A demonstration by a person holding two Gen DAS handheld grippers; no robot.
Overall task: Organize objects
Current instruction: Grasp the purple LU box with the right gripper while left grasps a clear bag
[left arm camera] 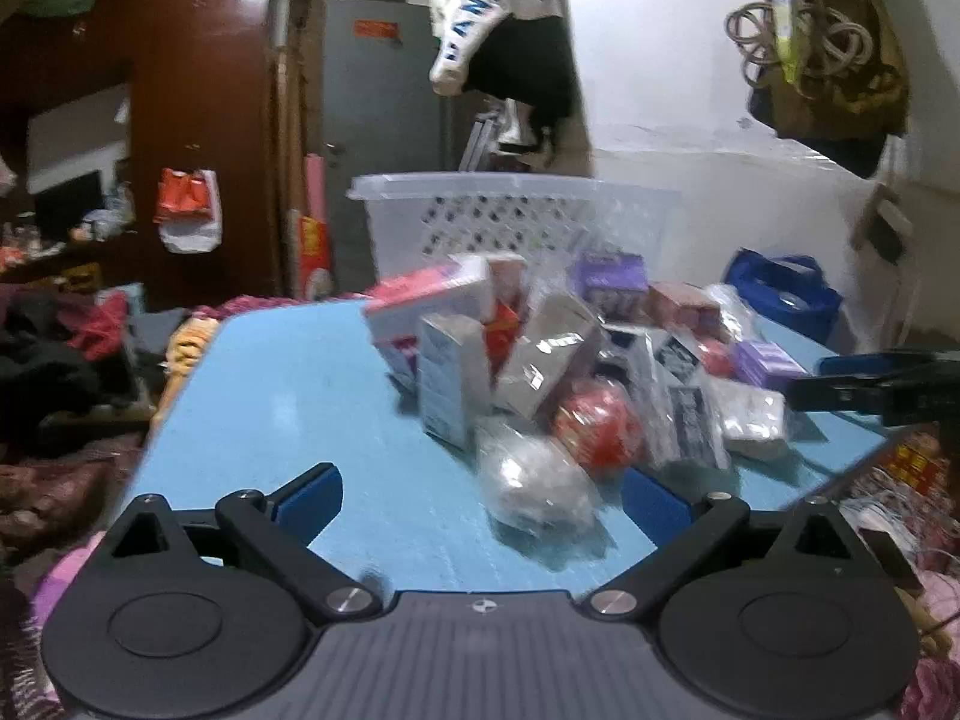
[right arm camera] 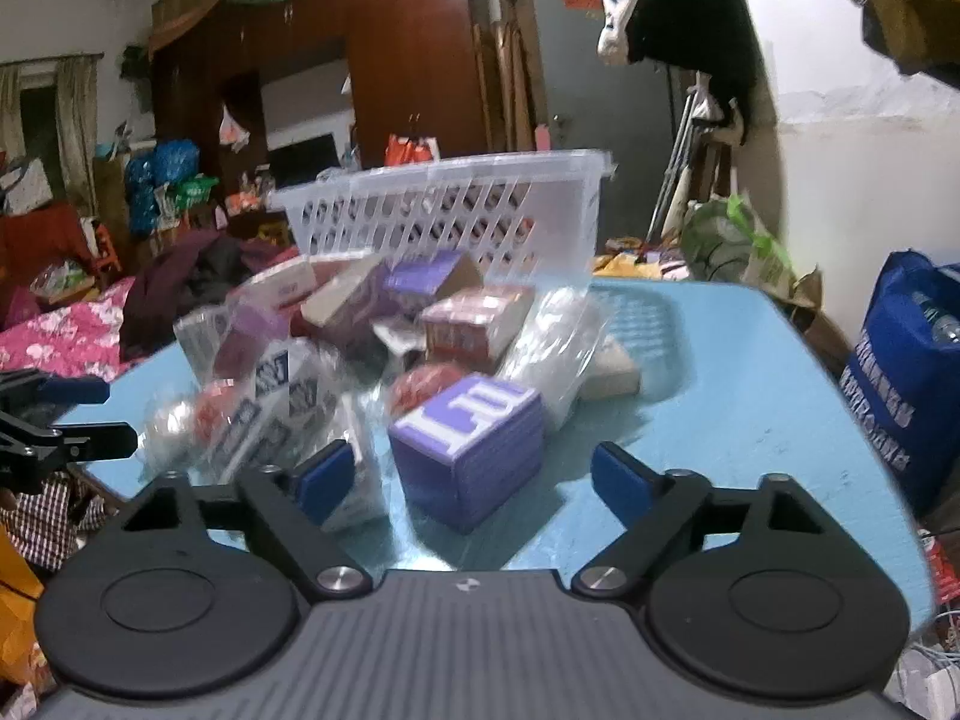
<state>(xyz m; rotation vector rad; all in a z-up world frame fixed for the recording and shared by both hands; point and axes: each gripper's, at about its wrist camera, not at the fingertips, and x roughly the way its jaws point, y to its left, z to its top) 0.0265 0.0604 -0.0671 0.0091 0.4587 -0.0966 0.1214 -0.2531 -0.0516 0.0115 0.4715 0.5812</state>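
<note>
A pile of boxes and plastic-wrapped items lies on a light blue table (left arm camera: 288, 396). A clear perforated basket (left arm camera: 516, 216) stands behind the pile; it also shows in the right wrist view (right arm camera: 456, 210). My left gripper (left arm camera: 480, 495) is open, with a clear-wrapped bundle (left arm camera: 537, 483) lying just ahead between its fingers. My right gripper (right arm camera: 474, 474) is open, with a purple box (right arm camera: 468, 444) between its fingers, untouched. A red round item (left arm camera: 597, 429) lies behind the bundle. The right gripper (left arm camera: 870, 384) shows at the right edge of the left view, and the left gripper (right arm camera: 60, 414) at the left edge of the right view.
A blue bag (right arm camera: 906, 384) stands right of the table (right arm camera: 732, 396). A dark wardrobe (left arm camera: 198, 120), a grey door (left arm camera: 384, 108) and hanging clothes (left arm camera: 510, 36) are behind. Clothes and bedding (right arm camera: 66, 330) lie left of the table.
</note>
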